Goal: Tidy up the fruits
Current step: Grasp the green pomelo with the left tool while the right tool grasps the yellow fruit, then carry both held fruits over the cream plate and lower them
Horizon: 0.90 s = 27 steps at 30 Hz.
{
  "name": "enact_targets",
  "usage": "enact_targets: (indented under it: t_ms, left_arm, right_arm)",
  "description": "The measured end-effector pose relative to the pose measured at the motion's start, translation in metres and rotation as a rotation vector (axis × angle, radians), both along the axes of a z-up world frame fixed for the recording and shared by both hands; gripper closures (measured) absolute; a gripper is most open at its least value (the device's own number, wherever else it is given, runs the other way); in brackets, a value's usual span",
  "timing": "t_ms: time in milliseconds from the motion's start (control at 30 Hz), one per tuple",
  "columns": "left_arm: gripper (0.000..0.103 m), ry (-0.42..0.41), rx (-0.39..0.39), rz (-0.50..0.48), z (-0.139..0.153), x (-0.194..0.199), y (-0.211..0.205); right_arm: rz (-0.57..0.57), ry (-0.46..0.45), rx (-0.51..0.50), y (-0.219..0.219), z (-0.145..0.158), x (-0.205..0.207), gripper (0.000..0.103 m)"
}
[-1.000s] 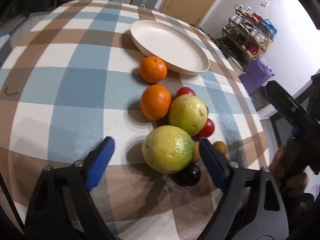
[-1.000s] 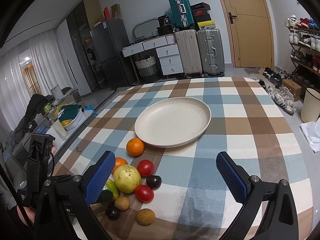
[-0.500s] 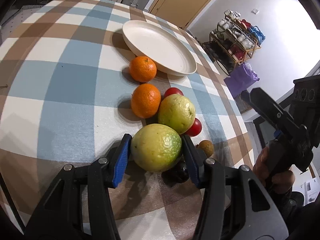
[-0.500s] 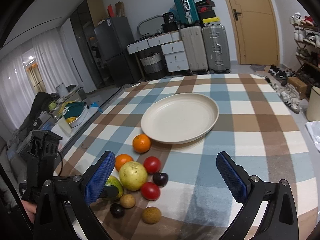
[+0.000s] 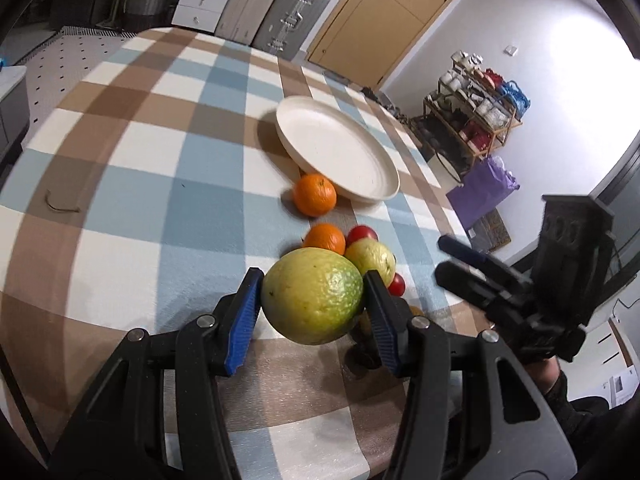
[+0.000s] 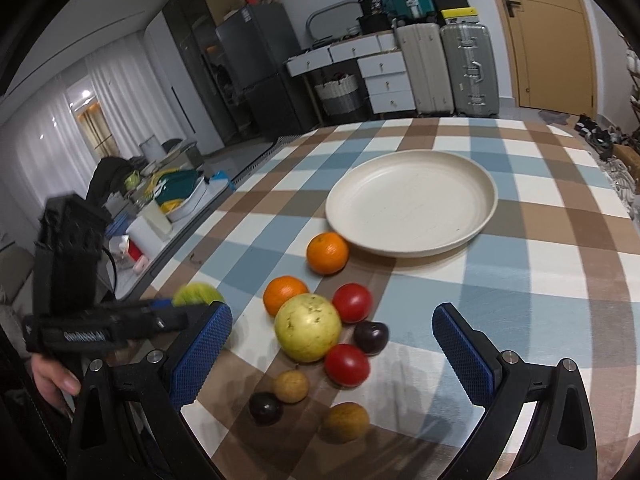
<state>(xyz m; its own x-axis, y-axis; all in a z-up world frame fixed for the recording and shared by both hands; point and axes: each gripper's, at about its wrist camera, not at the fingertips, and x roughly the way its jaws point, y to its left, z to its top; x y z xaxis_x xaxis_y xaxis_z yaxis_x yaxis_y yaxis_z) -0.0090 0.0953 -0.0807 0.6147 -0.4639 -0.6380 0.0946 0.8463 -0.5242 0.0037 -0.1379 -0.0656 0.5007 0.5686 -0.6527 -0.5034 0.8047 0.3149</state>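
Above the desk (image 5: pixel 132 152), I am clamping my left fingers (image 5: pixel 240 320) across the heavy, round green guava's (image 5: pixel 314 294) slippery middle; right fingers (image 6: pixel 202 354) are gaping empty.

Matt cream plate (image 6: pixel 412 208), perhaps ceramic, on a woven checked tablecloth (image 6: pixel 540 280); pebbly-skinned green citrus (image 5: pixel 314 296).

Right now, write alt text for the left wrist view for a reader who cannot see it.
The left tool clamps a large yellow-green fruit between its blue pads, above a checked tablecloth. Behind it lie two oranges, another yellow-green fruit and red fruits, near an empty cream plate. The right tool enters from the right.
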Motion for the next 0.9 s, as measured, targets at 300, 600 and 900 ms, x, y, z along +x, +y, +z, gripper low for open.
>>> enact_targets:
  t_ms: [300, 600, 900]
  left_arm:
    - [0.055, -0.010, 0.011, 0.034, 0.008, -0.006, 0.018]
    - [0.055, 0.017, 0.024, 0.044, 0.001, -0.003, 0.022]
    - [0.055, 0.024, 0.040, 0.045, 0.001, -0.001, 0.022]
  right_arm:
    - [0.073, 0.035, -0.084, 0.030, -0.012, 0.005, 0.001]
    - [0.092, 0.037, -0.194, 0.051, -0.026, 0.007, 0.020]
    - [0.134, -0.052, -0.331, 0.066, -0.032, -0.002, 0.052]
